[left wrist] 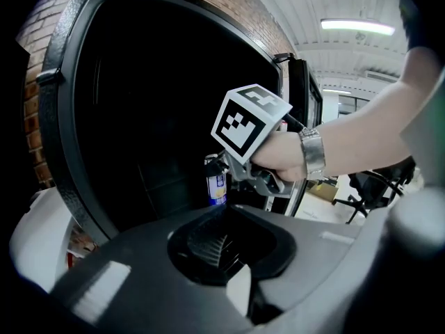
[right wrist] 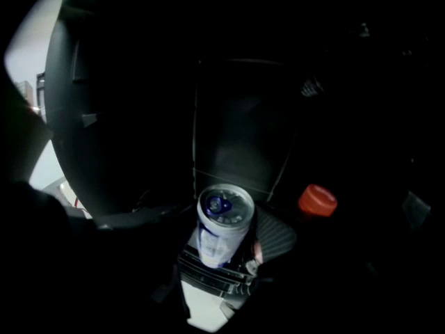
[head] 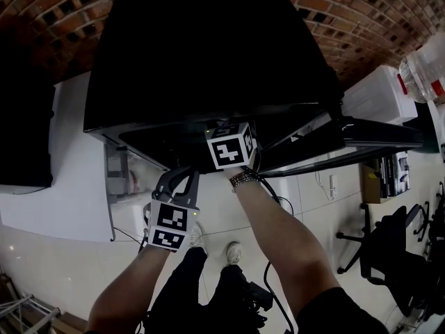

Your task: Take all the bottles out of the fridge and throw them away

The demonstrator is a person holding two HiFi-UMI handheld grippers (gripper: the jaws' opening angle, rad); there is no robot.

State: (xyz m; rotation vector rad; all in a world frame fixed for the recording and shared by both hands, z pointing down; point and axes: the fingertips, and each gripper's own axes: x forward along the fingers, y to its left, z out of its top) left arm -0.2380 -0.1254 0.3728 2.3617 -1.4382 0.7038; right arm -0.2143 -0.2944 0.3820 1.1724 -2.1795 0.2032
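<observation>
Right gripper view: inside the fridge (head: 208, 47), the right gripper (right wrist: 229, 255) stands spread around the can (right wrist: 222, 228). An off-centre squeeze could topple it onto the red-capped bottle (right wrist: 318, 200) right of the can. The left gripper (left wrist: 222, 214) is pressed together, empty.

Ahead of the right gripper (right wrist: 226, 252), the fridge (head: 208, 47) cavity runs deep and clear behind the can (right wrist: 224, 221) standing between its jaws. A red-capped bottle (right wrist: 318, 200) blocks the way just to its right. Ahead-right of the left gripper (left wrist: 221, 239), the right hand (left wrist: 278, 157) bars entry, while the opening ahead-left is free.
</observation>
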